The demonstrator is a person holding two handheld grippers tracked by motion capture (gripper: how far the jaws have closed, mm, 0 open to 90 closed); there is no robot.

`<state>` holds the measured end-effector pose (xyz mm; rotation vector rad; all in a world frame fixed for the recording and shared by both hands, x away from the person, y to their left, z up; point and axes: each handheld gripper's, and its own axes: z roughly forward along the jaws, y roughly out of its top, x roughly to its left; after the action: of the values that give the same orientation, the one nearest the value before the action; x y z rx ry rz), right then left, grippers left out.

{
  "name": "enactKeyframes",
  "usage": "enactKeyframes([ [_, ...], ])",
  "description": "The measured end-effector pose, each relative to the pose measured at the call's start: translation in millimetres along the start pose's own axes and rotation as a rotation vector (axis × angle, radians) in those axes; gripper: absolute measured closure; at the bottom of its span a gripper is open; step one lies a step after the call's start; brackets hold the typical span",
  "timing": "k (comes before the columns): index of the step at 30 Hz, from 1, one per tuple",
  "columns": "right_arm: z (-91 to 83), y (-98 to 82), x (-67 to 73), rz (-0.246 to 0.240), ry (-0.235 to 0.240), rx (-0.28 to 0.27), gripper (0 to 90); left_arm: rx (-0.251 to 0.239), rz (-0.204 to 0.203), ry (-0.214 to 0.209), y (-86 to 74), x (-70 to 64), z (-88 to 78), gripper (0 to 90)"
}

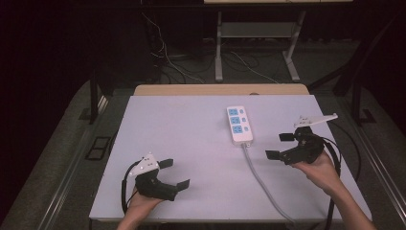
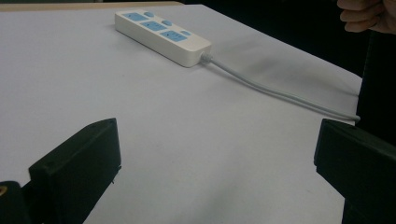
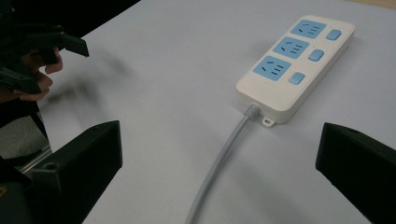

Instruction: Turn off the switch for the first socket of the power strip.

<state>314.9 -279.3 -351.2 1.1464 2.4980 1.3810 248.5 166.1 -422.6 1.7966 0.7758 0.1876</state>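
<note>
On the pale tabletop point(image 1: 191, 143), a little right of centre and toward the far side, lies a white power strip point(image 1: 239, 124) with three blue sockets and three small blue switches beside them. Its long axis runs roughly near to far. A grey cable point(image 1: 261, 177) leaves the strip's near end and curves toward the near right edge of the tabletop.

At the near left, the left gripper point(image 1: 173, 173) is held in the person's left hand point(image 1: 141, 203), low over the tabletop and well apart from the strip. Its jaws are released, spread wide with nothing between them; in the left gripper view they frame bare tabletop, with the power strip point(image 2: 161, 35) lying far off and the cable point(image 2: 280, 93) trailing away to the right.

At the right, the right gripper point(image 1: 280, 146) is held in the person's right hand point(image 1: 321, 170), near the strip's near end but not touching it. Its jaws are also released and empty. In the right gripper view they stand wide apart with the cable point(image 3: 219, 163) running up between them to the power strip point(image 3: 294, 70), and the left gripper point(image 3: 44, 56) shows at the far left edge.

Beyond the tabletop's far edge, a dark floor carries loose wires point(image 1: 165, 57) and the legs of a metal stand point(image 1: 219, 48).
</note>
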Motion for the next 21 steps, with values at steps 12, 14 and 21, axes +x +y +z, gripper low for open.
enactKeyframes([
  [12, 11.4, 21.7, -3.2, -0.016, 0.012, 0.021, 0.4, 0.0, -0.001, 0.002, -0.1, 0.3, -0.3, 0.0],
  [14, 12.3, 23.4, -4.0, -0.016, 0.012, 0.023, 0.4, 0.0, -0.001, 0.001, -0.1, 0.4, -0.3, 0.0],
  [21, 21.6, 35.7, -9.0, -0.018, 0.017, 0.039, 0.4, -0.001, 0.001, 0.002, 0.0, 0.9, -0.8, 0.0],
])
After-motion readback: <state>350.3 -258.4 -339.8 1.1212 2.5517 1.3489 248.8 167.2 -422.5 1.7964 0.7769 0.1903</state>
